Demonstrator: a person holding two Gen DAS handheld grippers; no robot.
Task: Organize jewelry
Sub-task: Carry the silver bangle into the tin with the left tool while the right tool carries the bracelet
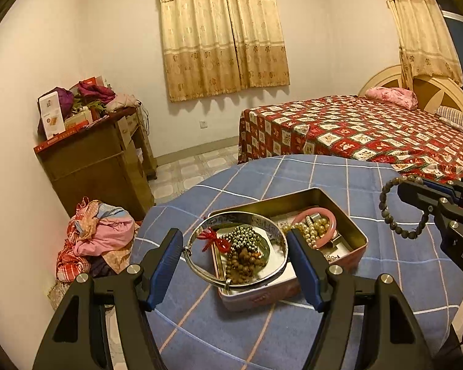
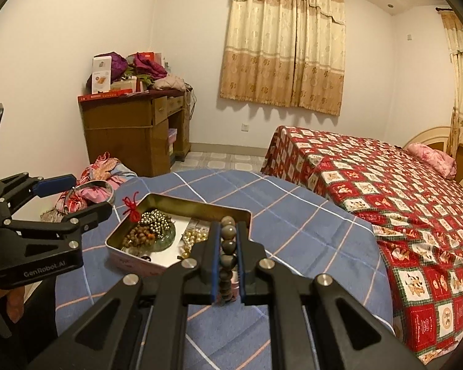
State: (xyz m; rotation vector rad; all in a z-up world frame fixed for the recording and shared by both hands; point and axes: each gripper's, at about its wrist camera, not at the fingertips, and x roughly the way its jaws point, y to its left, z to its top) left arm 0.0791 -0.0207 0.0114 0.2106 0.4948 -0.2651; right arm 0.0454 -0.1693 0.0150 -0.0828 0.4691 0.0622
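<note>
The left gripper (image 1: 235,257) holds a silver bangle (image 1: 236,248) across its width, the blue pads (image 1: 166,257) pressing on the ring's two outer sides with the jaws standing wide apart around it. Seen through the ring, directly below and ahead of that gripper, is an open tin (image 1: 359,240) on a table covered with a blue checked cloth (image 1: 293,172). In the tin's near end lie a red tassel (image 1: 214,240), a clump of small metallic beads (image 1: 245,237) and a coil of brown wooden beads (image 1: 242,263); toward its far end, to the right of the left gripper's right finger, sit a pink bangle (image 1: 331,225) and a heap of pearls (image 1: 314,228). The right gripper (image 2: 228,246) is clamped nearly together on a bracelet of dark round beads (image 2: 228,243), the string running upright between its pads. From the left wrist view the bracelet (image 1: 385,203) hangs as an open loop off the right gripper (image 1: 416,197), above the cloth and to the right of the tin, clear of both. From the right wrist view the tin (image 2: 114,243) lies ahead and to the left of the right gripper, and the left gripper (image 2: 86,197) hovers beyond the tin's left edge with the bangle (image 2: 95,191) raised above the table. A bed (image 2: 385,185) stands beyond the table on the right.
</note>
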